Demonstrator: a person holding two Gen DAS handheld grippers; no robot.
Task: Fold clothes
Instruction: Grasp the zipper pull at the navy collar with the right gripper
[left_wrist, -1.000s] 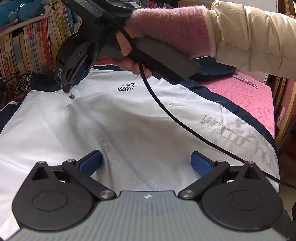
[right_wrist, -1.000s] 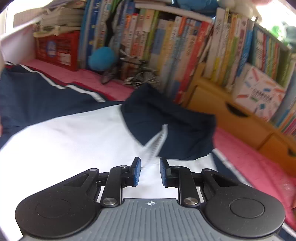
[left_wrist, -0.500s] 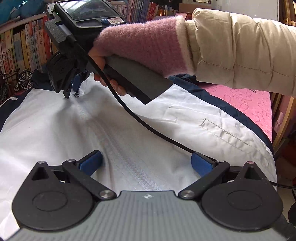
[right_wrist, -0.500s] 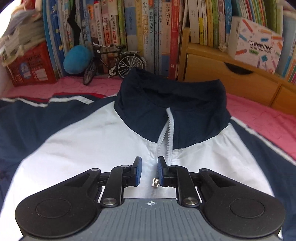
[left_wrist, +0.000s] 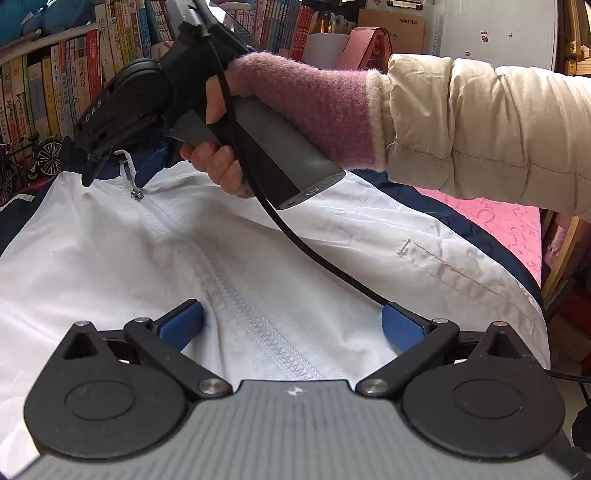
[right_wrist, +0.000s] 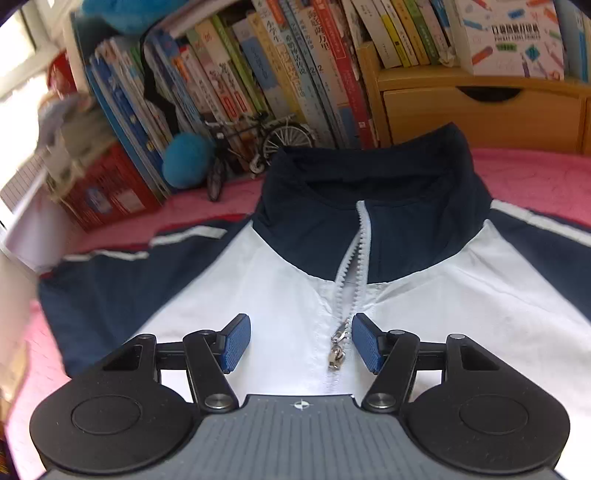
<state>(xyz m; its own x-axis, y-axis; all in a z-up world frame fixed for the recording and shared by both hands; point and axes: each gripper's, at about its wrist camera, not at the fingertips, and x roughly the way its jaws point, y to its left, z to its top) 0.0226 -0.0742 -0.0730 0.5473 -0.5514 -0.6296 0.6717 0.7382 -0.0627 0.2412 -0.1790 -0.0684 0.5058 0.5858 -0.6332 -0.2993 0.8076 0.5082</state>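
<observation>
Flat on the pink bedcover (right_wrist: 535, 166): white-and-navy jacket (left_wrist: 110, 258), front up, zipper (left_wrist: 258, 317) closed to just below the navy collar (right_wrist: 369, 173) at 12 o'clock. Left gripper (left_wrist: 291, 325) spread wide, grasping nothing, straddling the zipper line low on the jacket. Right gripper (right_wrist: 301, 343) released too, blue pads (right_wrist: 236, 343) apart, zipper pull (right_wrist: 338, 354) between them toward 3 o'clock, untouched
</observation>
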